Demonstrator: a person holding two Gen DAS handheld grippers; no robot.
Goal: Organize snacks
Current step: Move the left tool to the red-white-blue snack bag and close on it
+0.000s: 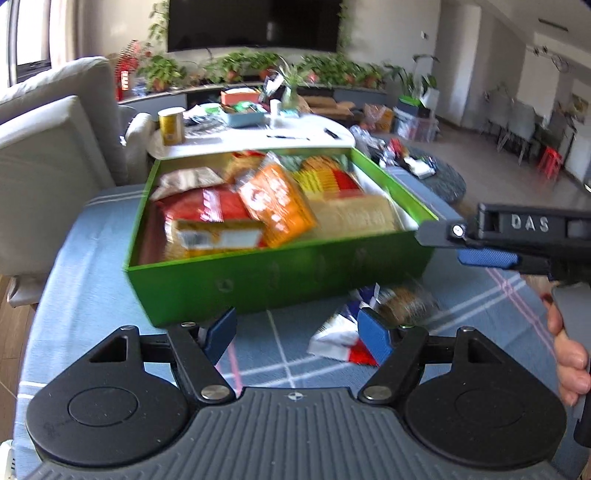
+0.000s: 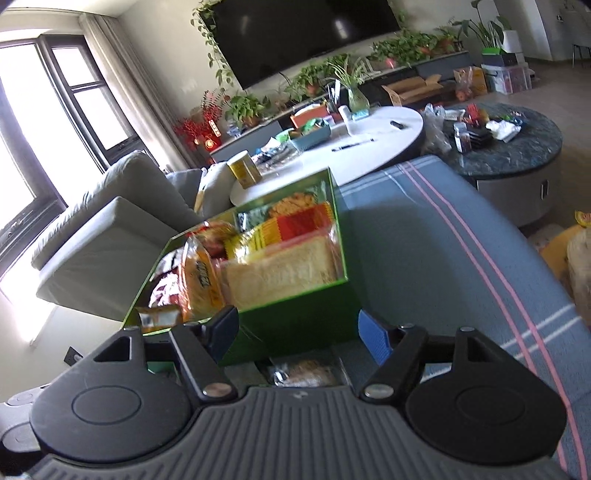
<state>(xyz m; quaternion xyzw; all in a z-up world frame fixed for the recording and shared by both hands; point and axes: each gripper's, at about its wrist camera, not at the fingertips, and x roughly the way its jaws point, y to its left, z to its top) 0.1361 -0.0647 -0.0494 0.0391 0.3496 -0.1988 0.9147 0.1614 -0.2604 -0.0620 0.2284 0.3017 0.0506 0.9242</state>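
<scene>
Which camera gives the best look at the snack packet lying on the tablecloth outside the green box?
The left wrist view: the snack packet shows almost whole, just before the green box. The right wrist view catches only a dim sliver low between its fingers.

Wall-mounted dark television (image 2: pixel 306 33), grey sofa (image 2: pixel 110 236), bright window (image 2: pixel 44 122), round white table (image 2: pixel 369 140)

green box (image 1: pixel 280 273) of snacks, open left tongs (image 1: pixel 295 334), blue cloth (image 1: pixel 92 302)
</scene>
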